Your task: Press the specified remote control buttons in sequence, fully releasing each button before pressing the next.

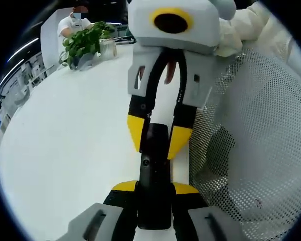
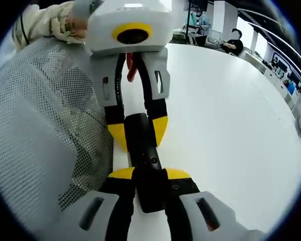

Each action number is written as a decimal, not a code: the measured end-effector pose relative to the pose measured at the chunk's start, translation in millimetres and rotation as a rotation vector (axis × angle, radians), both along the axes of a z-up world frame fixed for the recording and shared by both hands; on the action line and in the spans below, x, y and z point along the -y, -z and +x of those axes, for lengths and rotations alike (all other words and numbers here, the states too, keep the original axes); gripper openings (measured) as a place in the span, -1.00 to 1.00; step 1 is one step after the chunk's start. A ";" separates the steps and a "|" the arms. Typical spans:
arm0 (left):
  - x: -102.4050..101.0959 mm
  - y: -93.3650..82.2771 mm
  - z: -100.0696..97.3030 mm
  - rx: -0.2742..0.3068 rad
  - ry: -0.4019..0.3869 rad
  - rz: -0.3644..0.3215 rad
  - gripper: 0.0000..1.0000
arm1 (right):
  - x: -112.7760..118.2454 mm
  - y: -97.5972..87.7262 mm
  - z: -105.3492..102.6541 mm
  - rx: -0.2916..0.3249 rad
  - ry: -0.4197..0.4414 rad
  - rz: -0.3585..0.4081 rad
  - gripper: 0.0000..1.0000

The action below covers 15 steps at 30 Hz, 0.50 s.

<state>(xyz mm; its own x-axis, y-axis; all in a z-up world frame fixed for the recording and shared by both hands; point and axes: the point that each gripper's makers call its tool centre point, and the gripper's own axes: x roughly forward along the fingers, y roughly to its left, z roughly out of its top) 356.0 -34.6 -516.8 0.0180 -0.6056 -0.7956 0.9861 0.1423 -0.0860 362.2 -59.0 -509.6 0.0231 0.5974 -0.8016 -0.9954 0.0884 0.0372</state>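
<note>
Remote control (image 1: 154,175) between both grippers' jaws

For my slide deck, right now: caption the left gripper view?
Two yellow-tipped grippers, left and right, clamp opposite ends of a slim black remote control over a white table.

White table (image 1: 65,150), smooth, rounded edge. On it: black remote (image 1: 154,165) lying flat near the middle; potted green plant (image 1: 84,42) at the far edge, a clear container (image 1: 107,48) just beside it. A white mesh fabric (image 1: 261,130) covers the table's edge beside the remote.
</note>
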 end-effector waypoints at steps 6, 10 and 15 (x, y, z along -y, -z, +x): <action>0.2 0.0 -0.1 0.001 0.003 0.005 -0.51 | 3.0 0.8 -1.7 0.005 -0.004 0.021 -0.53; 0.4 0.2 0.2 0.001 0.000 0.002 -0.51 | 3.4 1.0 -0.3 -0.018 0.011 0.026 -0.51; 0.2 0.2 0.6 -0.009 -0.013 -0.015 -0.51 | 4.0 1.8 -1.5 -0.025 0.000 0.014 -0.50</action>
<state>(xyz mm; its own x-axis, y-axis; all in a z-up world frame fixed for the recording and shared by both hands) 356.7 -34.8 -517.0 0.0188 -0.6171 -0.7867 0.9834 0.1535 -0.0969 360.7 -63.0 -511.4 0.0028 0.6084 -0.7936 -0.9941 0.0874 0.0635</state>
